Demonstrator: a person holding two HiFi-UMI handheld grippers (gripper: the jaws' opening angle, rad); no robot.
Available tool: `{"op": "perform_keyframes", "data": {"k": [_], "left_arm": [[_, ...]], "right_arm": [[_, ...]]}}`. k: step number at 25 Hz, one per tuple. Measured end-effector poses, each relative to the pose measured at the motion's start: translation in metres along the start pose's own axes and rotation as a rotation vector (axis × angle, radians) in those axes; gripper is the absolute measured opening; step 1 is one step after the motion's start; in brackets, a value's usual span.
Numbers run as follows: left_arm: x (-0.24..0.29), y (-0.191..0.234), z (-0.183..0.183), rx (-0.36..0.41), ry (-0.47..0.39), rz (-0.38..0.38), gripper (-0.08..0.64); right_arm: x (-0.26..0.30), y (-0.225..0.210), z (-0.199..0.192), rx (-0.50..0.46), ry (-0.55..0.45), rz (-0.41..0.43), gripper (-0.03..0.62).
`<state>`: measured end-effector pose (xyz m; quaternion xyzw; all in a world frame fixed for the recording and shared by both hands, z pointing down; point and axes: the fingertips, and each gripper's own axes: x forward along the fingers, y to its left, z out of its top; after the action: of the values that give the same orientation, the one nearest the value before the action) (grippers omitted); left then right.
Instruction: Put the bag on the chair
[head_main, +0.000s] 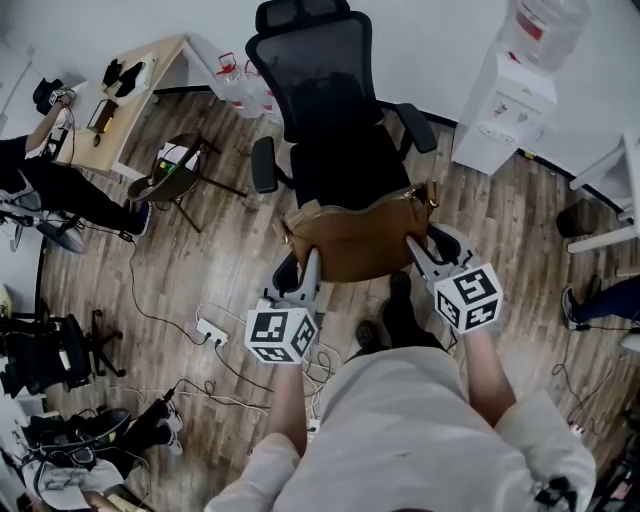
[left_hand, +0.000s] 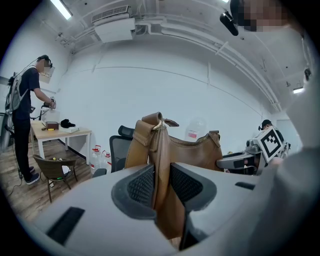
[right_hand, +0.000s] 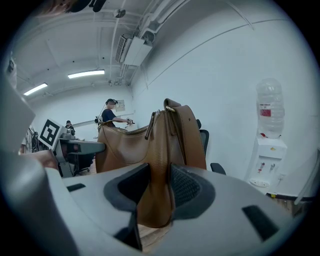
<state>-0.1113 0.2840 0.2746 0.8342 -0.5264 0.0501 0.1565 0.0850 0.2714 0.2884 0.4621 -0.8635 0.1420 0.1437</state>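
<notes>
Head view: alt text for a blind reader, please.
From above: the left gripper and right gripper each clamp one end of a tan bag, holding it at the front of a black office chair. Around it, wood floor and a water dispenser at upper right.

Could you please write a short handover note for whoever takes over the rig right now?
Left gripper: shut on the bag, at its left end.
Right gripper: shut on its right end.
Bag: held between both grippers at the front edge of the chair seat.
Done: bag gripped and at the chair.
Left: lower it onto the seat, then open both grippers.
</notes>
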Motion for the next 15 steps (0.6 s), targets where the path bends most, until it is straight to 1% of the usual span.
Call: {"op": "perform_keyframes", "data": {"k": [8,15], "left_arm": [[0.042,0.001,0.012,0.009,0.001,0.025,0.097],[0.077,-0.001,0.026,0.017,0.001,0.07,0.097]], "right_arm": [[0.025,-0.037,0.016,-0.005,-0.007,0.02,0.144],[0.047,-0.07,0.034,-0.009,-0.013,0.056,0.143]]}}
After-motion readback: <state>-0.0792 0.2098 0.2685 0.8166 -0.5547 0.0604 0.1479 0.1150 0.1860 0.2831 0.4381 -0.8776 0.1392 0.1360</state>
